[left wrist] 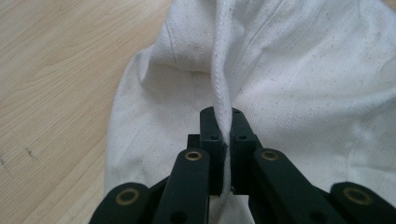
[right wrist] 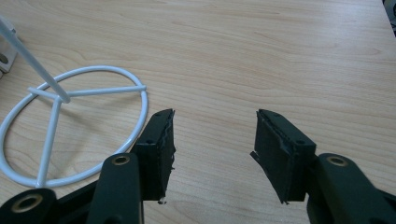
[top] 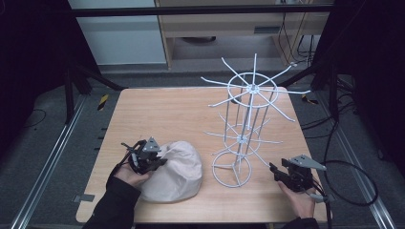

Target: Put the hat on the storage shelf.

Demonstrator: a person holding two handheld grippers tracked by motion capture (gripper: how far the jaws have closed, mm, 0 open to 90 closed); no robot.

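1. Status: the left gripper (top: 160,162) is clamped on the white drawstring cord (left wrist: 220,88) of the cloth bag (top: 177,171). In the left gripper view the cord runs between the two closed jaws and up toward the bag's gathered mouth.
2. Location: the bag lies on the near left part of the table (top: 162,109), just left of the white wire rack (top: 248,119), which stands right of centre.
3. The right gripper (right wrist: 212,140) has its jaws spread wide and holds nothing. It rests near the table's near right edge, just right of the rack's ring base (right wrist: 70,126).
4. Judged step: lift the bag by its cord and hang it on a rack arm.
5. Keep the clamp firm; the cord is thin and could slip sideways out of the pads.
6. Raise slowly so the bag's weight settles below the cord.
7. Use the free right gripper to steady the rack base, as the light wire frame may tip.
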